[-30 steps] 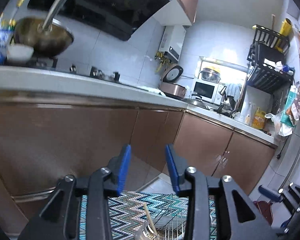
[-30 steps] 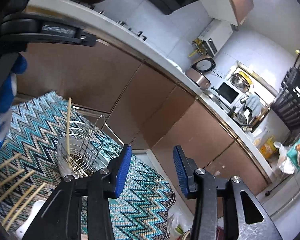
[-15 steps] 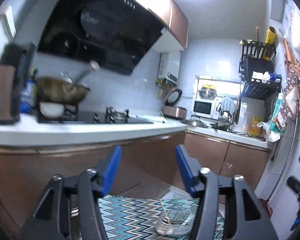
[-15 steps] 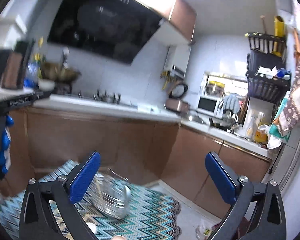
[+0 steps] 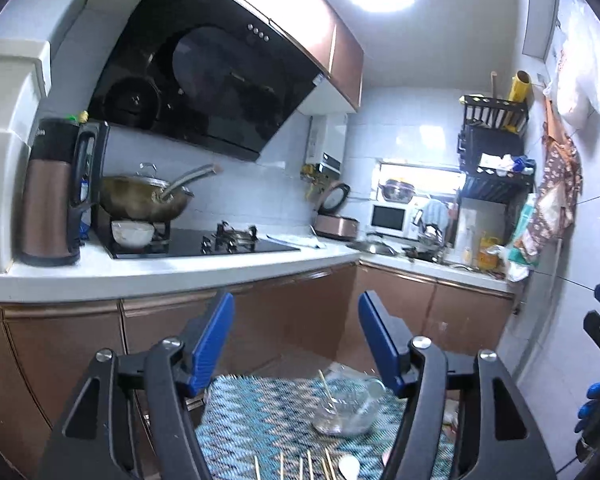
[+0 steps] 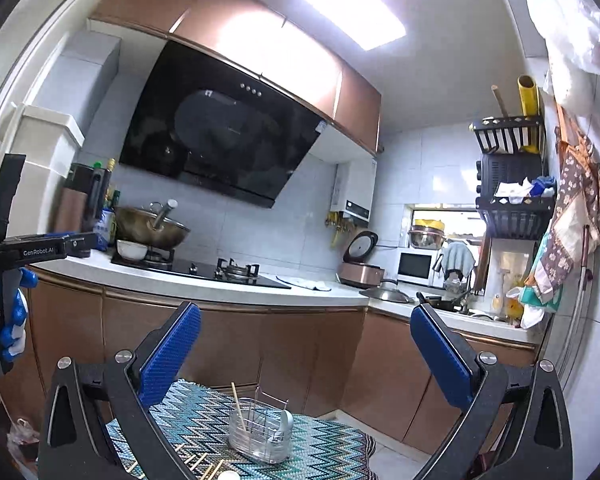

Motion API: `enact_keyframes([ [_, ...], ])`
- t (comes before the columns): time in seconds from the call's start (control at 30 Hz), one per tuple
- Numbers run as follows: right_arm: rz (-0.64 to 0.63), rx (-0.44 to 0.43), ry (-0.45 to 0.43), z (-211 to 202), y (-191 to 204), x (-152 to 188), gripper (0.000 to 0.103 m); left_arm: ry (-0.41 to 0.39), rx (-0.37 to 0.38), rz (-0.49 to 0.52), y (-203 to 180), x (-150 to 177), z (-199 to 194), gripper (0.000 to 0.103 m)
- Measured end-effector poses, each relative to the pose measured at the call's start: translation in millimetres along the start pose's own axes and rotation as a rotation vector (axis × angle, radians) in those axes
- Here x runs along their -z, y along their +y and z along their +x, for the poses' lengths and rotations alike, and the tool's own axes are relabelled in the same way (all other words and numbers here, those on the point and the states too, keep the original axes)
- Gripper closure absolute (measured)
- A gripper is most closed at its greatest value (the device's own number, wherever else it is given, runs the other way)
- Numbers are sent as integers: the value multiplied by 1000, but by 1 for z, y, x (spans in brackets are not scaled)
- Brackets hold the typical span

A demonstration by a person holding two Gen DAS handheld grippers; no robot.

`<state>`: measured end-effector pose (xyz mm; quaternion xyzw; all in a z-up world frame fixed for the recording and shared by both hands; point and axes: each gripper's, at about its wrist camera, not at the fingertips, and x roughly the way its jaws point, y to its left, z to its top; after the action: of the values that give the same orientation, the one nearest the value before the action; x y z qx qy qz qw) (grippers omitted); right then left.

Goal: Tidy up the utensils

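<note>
A wire utensil holder (image 5: 346,408) (image 6: 260,436) stands on a zigzag-patterned cloth (image 5: 260,412) (image 6: 324,444) below both grippers. One chopstick (image 6: 236,404) leans upright inside it. Several loose chopsticks (image 5: 300,466) (image 6: 196,462) and a white spoon (image 5: 350,468) lie on the cloth nearer to me. My left gripper (image 5: 296,312) points level above the cloth, its jaws opening with nothing between them. My right gripper (image 6: 305,316) is open wide and holds nothing. The left gripper's body (image 6: 40,248), in a blue-gloved hand (image 6: 12,320), shows at the left edge of the right wrist view.
Brown cabinets (image 6: 260,344) run under a white L-shaped counter (image 5: 180,272). On it are a hob (image 6: 220,270) with a wok (image 5: 144,200), a brown thermos (image 5: 50,188), a rice cooker (image 6: 360,268) and a microwave (image 6: 416,266). A black rack (image 6: 512,184) hangs at the right.
Both grippers rose and pulled back from the cloth, so the holder now sits lower and farther away. Both jaws widened, the right one to full spread. The right view rolled upright.
</note>
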<state>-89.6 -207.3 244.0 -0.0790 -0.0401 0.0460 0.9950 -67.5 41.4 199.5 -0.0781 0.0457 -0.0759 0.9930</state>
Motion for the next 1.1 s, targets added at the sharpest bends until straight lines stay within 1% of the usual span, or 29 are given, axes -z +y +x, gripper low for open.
enact_keyframes([
  [0.13,18,-23,22,-5,1,3,0,79,67,-18,0,12,7,40],
  [0.33,34,-21,84,11,-3,21,0,196,80,-21,-2,42,36,40],
  [0.4,47,-24,103,18,-8,29,0,242,95,-33,-2,54,50,40],
  [0.5,73,-41,157,36,-16,46,0,319,123,-58,-1,72,71,40],
  [0.67,105,-70,255,67,-24,79,0,446,146,-49,-7,105,110,40],
  [0.73,116,-86,304,81,-27,96,0,513,161,-51,-10,121,128,40],
  [0.83,133,-109,377,99,-31,122,1,620,164,-49,-13,149,158,40],
  [0.9,150,-122,429,112,-34,142,2,686,165,-51,-14,168,177,41],
  [0.93,166,-134,465,121,-37,155,5,715,163,-54,-14,178,185,41],
  [1.0,192,-149,514,133,-41,175,11,780,162,-65,-14,197,203,42],
  [1.03,205,-158,540,138,-42,185,16,805,161,-70,-14,205,211,43],
  [1.07,216,-166,566,144,-44,197,21,832,161,-76,-14,212,219,46],
  [1.1,226,-171,592,150,-46,208,22,868,165,-82,-15,222,229,50],
])
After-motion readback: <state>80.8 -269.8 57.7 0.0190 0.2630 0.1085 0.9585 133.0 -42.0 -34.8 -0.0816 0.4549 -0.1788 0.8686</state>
